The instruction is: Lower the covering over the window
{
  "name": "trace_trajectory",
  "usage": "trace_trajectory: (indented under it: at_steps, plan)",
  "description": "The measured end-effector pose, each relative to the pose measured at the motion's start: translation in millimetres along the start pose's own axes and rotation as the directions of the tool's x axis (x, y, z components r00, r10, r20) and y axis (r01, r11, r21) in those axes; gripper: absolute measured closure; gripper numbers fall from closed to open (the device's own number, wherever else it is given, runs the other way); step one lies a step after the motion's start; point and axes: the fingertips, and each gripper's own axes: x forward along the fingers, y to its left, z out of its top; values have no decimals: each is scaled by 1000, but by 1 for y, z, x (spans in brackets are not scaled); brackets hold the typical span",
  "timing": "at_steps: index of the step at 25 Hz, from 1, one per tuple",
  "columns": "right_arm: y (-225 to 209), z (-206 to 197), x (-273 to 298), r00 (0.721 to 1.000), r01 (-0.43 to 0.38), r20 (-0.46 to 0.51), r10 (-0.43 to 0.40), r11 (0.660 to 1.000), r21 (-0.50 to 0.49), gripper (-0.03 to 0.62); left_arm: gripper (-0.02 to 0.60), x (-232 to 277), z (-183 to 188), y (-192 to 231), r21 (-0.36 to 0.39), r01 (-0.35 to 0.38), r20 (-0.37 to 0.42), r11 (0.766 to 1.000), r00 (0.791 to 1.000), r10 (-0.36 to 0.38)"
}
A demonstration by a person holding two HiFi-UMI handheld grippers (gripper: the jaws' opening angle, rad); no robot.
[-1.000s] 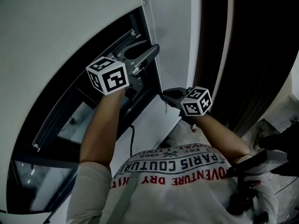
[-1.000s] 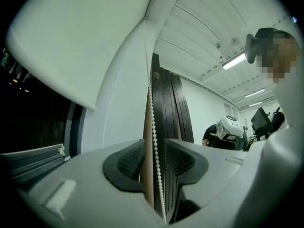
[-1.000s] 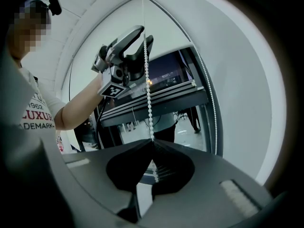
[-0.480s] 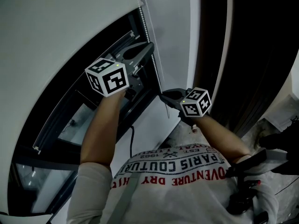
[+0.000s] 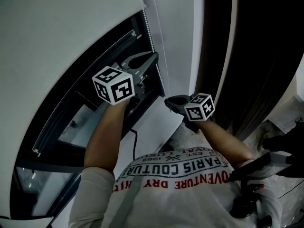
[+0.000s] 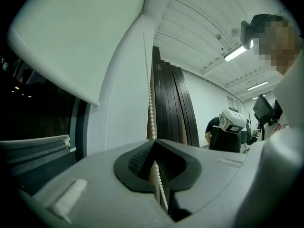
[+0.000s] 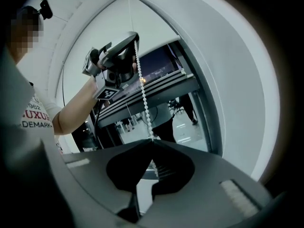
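White blind [image 5: 57, 27] covers only the upper window [image 5: 52, 141] | bead chain [image 5: 151, 37] hangs at its right edge | your left gripper [image 5: 155, 56] is closed on it high, right gripper [image 5: 167, 100] lower | most pulling remains, I judge

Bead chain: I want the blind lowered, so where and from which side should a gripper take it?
Pinch the bead chain on its free vertical run, jaws level from the room side: it hangs thin and straight beside the window frame.
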Motion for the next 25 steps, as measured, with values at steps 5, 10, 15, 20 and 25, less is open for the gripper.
trace_trajectory:
  at_steps: [5, 10, 15, 20, 25]
  plan:
    - [-7, -29, 1, 999, 14, -46, -12, 999, 41, 585, 578, -6, -33, 10, -29, -28, -26, 999, 999, 27]
    - [-11, -55, 4, 991, 42, -128, -38, 999, 28, 585, 578, -8, -68, 12, -27, -48, -80, 998, 996, 46]
    - [-9, -85, 7, 979, 39, -200, -31, 999, 37, 583, 577, -11, -117, 14, -101, -66, -125, 993, 991, 53]
    - [-8, -103, 7, 974, 25, -228, -13, 998, 50, 582, 577, -17, -149, 17, -116, -85, -171, 990, 983, 65]
    - [-4, -106, 6, 971, -13, -237, 23, 999, 44, 523, 577, -25, -173, 16, -143, -93, -191, 985, 979, 65]
